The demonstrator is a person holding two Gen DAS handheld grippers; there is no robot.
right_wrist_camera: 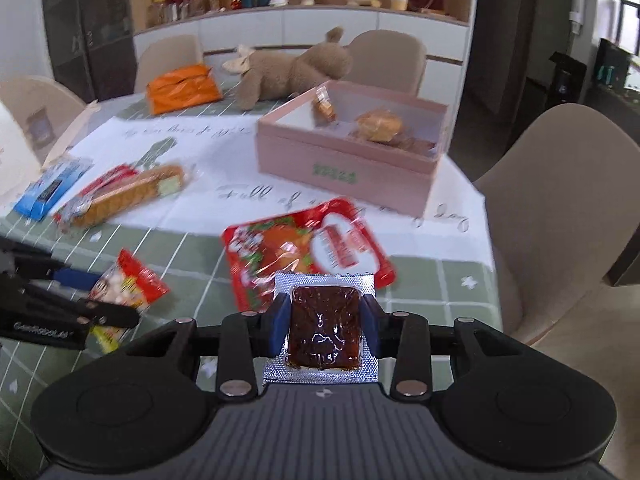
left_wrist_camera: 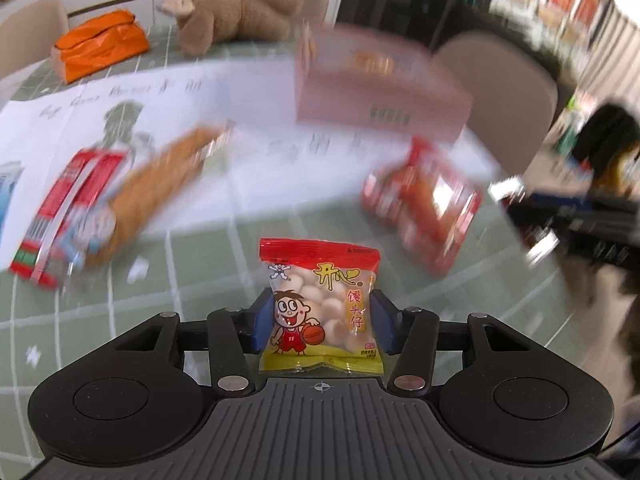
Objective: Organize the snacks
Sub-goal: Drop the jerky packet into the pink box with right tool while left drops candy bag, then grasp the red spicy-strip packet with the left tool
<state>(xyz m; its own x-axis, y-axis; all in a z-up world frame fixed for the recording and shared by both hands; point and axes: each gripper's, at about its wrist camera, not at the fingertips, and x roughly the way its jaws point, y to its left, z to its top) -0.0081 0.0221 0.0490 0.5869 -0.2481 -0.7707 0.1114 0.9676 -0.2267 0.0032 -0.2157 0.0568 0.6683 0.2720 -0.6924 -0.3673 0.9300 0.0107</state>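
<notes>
My left gripper (left_wrist_camera: 320,320) is shut on a small red and yellow bag of white puff balls (left_wrist_camera: 320,300), held above the green checked tablecloth. It also shows in the right wrist view (right_wrist_camera: 128,292), at the left. My right gripper (right_wrist_camera: 325,320) is shut on a silver foil pack with dark brown filling (right_wrist_camera: 324,324). A pink open box (right_wrist_camera: 352,156) stands ahead on white paper, with a few wrapped snacks inside. It is blurred in the left wrist view (left_wrist_camera: 376,88). A red snack bag (right_wrist_camera: 308,252) lies just ahead of my right gripper.
A long bread-like snack in a red wrapper (right_wrist_camera: 124,196) and a blue pack (right_wrist_camera: 52,188) lie at the left. An orange bag (right_wrist_camera: 182,88) and a plush toy (right_wrist_camera: 292,68) lie at the far side. Beige chairs (right_wrist_camera: 560,216) ring the table.
</notes>
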